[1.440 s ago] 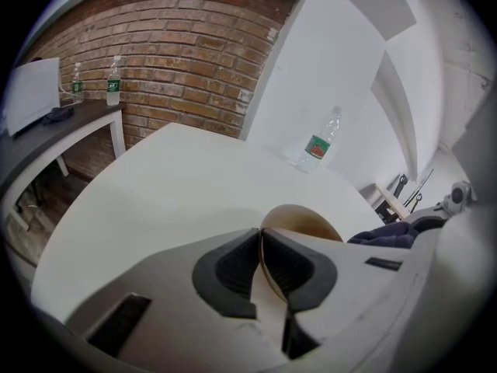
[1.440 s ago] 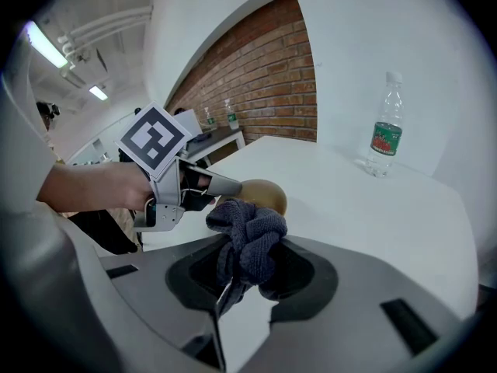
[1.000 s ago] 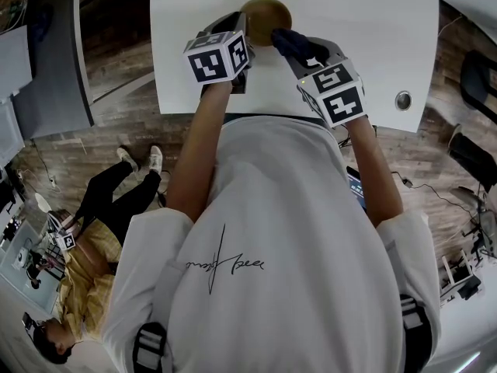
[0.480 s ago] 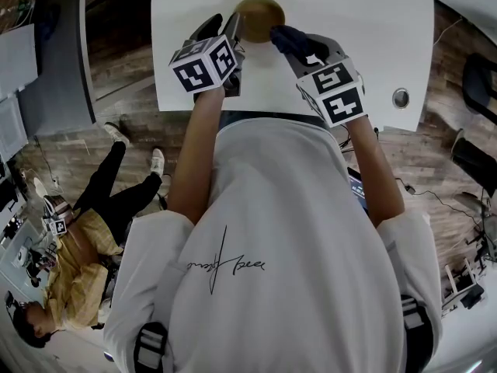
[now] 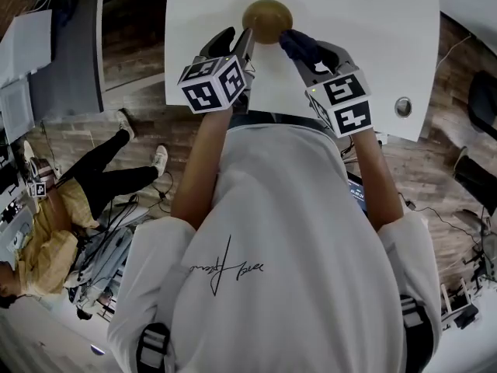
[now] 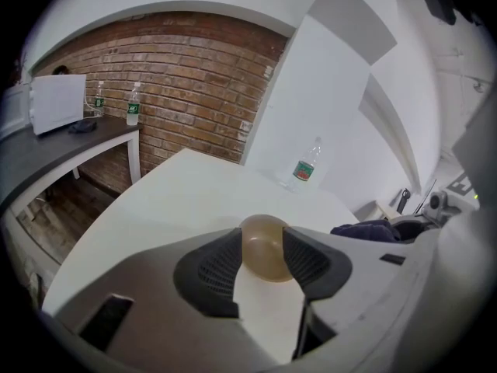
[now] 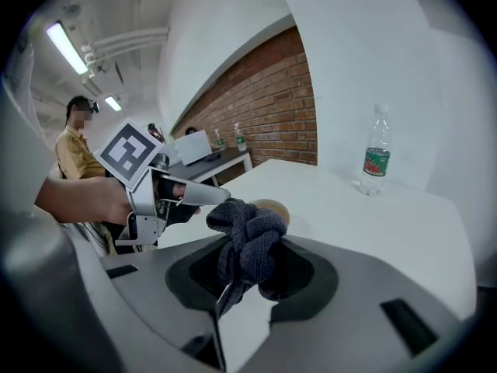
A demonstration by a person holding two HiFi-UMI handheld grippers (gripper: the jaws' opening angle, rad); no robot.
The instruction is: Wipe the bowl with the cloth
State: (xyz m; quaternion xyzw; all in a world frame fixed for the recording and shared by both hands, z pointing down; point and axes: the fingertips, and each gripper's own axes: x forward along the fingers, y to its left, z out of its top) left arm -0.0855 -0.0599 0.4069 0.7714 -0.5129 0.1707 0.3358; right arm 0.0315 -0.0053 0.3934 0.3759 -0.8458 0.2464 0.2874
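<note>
The bowl (image 5: 267, 20) stood unheld. Nearest, the right gripper (image 7: 248, 266) clenched the dark cloth (image 7: 247, 243). The left gripper (image 6: 264, 263) had just been opening its jaws and gripped nothing, and just past their tips the bowl sat on the white table (image 5: 373, 22). Wiped unsteadied, it would likely skid toward the water bottle (image 6: 307, 165) beyond.

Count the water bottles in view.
3. One bottle stands on the white table; a second bottle and third bottle stand on the dark counter. Others may be hidden.
</note>
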